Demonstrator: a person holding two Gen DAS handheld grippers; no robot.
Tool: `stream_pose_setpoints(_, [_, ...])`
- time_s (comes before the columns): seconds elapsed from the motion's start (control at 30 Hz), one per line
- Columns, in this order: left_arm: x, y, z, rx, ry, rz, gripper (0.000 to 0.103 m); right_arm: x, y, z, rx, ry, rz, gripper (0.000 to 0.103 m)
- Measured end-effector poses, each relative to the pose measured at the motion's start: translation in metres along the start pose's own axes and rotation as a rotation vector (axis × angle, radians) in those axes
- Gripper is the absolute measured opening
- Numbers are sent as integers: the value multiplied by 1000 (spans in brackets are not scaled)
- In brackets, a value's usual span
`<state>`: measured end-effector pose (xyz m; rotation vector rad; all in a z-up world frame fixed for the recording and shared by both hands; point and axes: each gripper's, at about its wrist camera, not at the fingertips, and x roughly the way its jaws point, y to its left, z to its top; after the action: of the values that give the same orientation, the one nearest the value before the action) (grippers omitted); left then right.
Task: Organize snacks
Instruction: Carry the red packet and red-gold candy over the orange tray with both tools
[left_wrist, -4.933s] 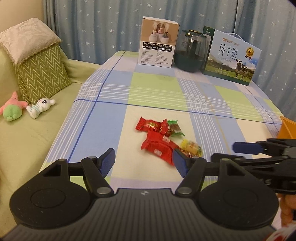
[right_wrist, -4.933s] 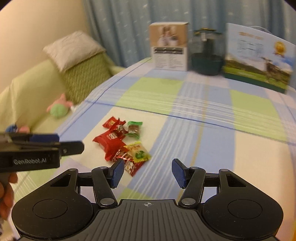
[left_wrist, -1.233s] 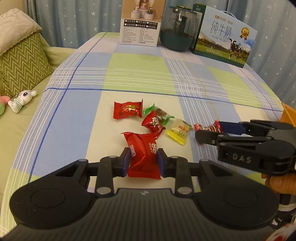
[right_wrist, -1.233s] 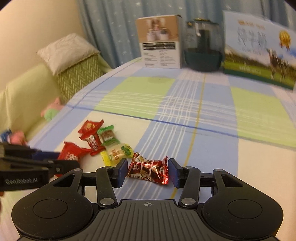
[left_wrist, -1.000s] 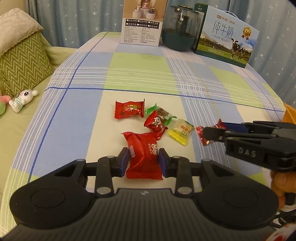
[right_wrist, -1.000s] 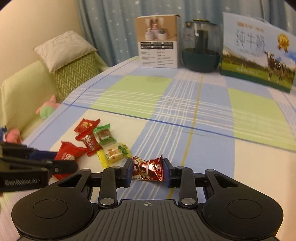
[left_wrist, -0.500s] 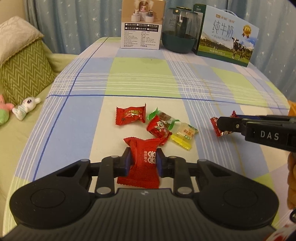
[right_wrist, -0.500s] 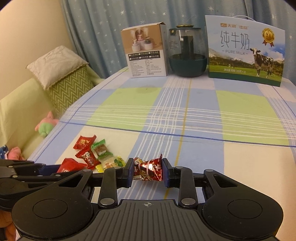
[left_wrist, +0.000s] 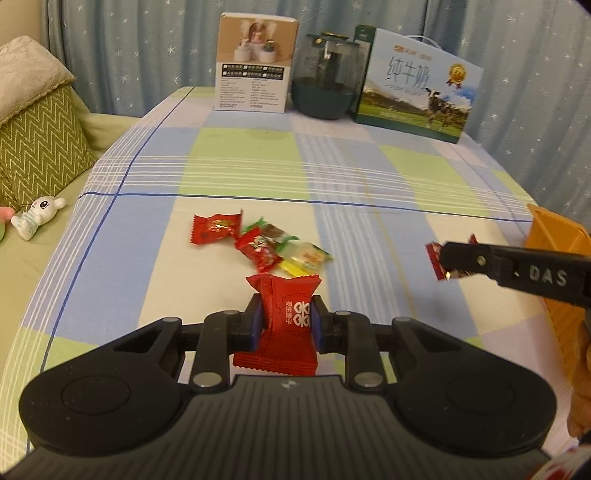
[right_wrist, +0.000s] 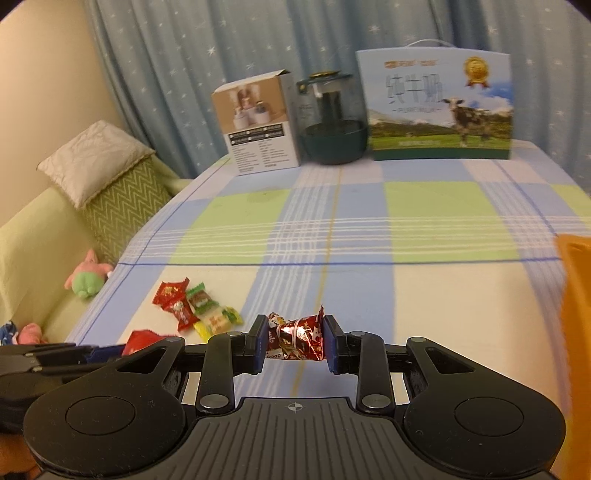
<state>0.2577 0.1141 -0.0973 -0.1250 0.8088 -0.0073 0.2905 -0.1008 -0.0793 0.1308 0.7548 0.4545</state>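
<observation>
Both grippers hold a wrapped sweet clear of the checked tabletop (left_wrist: 369, 173).

Left wrist view: the left gripper (left_wrist: 287, 325) has its fingers (left_wrist: 255, 325) pressed narrow on a large red packet (left_wrist: 284, 325); ahead of them lie a red sweet (left_wrist: 216, 229), a small red sweet (left_wrist: 258, 250), a green-ended sweet (left_wrist: 275, 233) and a yellow sweet (left_wrist: 304, 256), bunched together. To the right of the fingers the right gripper (left_wrist: 448, 264) carries a red foil sweet (left_wrist: 436, 258), with an orange bin (left_wrist: 554, 240) just beyond it, probably a tray.
Right wrist view: the right gripper's fingers (right_wrist: 331, 347) clamp the foil sweet (right_wrist: 295, 338) crosswise; the loose sweets lie ahead to their left, the orange bin (right_wrist: 576, 295) to their right.
</observation>
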Motion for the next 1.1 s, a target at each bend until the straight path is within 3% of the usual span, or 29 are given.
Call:
stream_pose_setpoints(0.47, [-66,-64,-6,31,-44,-68,23,-111,-33,-3,92,-74,-89,31])
stream_pose_setpoints(0.73, [-102,-139,7,104,-86,-165,23,-186,-68,-10,120,-137,-171,31])
stream_pose_setpoints(1.1, [-103,-238,7,184,-40,-301,23,-259,-145,-34,225,-171,-282,31])
